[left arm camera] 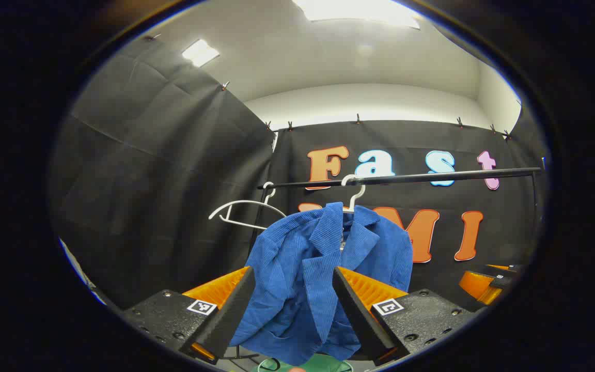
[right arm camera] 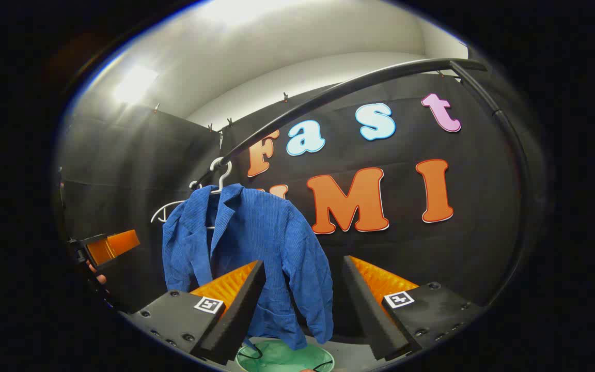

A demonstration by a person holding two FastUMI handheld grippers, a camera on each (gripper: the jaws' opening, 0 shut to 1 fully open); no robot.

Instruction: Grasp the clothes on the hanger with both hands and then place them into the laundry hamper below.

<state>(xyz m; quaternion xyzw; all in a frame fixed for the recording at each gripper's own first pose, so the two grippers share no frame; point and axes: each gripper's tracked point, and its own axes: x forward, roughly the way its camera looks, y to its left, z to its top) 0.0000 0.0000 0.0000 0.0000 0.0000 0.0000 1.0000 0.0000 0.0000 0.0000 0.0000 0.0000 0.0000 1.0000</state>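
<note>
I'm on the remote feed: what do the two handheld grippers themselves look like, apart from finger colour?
Both match. The left gripper has two wedge-shaped fingers with ribbed inner faces, set on black speckled blocks studded with screws; each block carries a small square black-and-white marker. The right gripper has the same build and markers. No cables or sleeves are visible.

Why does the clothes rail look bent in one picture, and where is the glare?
Fisheye distortion: in the right gripper view the black clothes rail bows into an arc; in the left gripper view it runs nearly straight. Ceiling lights blow out white there, and the blue corduroy jacket stays sharp.
</note>
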